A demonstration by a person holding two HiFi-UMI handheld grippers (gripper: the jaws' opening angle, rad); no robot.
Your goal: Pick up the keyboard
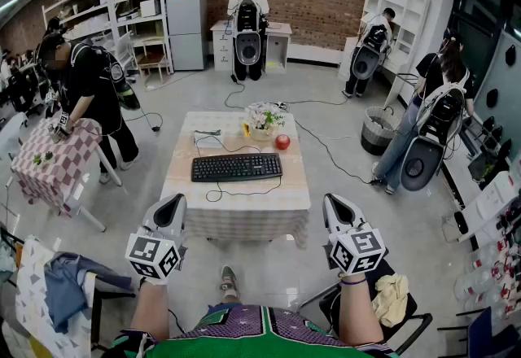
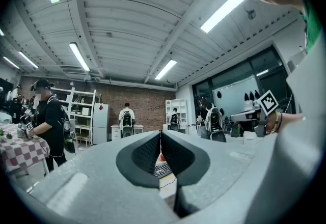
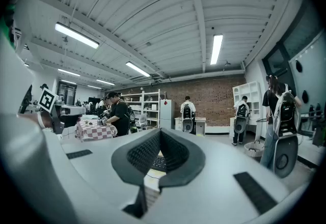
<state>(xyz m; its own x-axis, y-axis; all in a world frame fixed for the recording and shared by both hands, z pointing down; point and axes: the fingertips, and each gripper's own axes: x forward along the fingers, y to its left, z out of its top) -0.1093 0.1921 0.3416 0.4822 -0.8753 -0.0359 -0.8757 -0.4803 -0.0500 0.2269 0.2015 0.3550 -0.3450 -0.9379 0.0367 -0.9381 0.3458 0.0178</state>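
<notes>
Black keyboard [image 1: 237, 167] lies flat at mid bench [image 1: 183, 185], long side running left-right, its cable [image 1: 213, 194] looping toward the near edge. Behind it on the bench: red apple [image 1: 282, 141] & a small flower basket [image 1: 263, 120], both apart from the kbd. Kbd is untouched, well ahead of both claws. Left claw [image 1: 168, 214] is off the bench's near-left corner, right claw [image 1: 334, 214] off the near-right corner, both over the floor, level, pointing fwd; the kbd sits roughly between their lines. Left gripper view: left claw [image 2: 161, 134] clenched, pads meeting at the tips, nothing gripped; a bit of kbd [image 2: 162, 169] shows thru the gap lower down. Right gripper view: right claw [image 3: 160, 134] clenched too, empty, kbd [image 3: 158, 163] visible beyond, below the tips. Marker cube on each gripper (L [image 1: 153, 257], R [image 1: 356, 251]). Bkgd: brick wall, shelves, several persons, checkered table [image 1: 49, 161] at left.
</notes>
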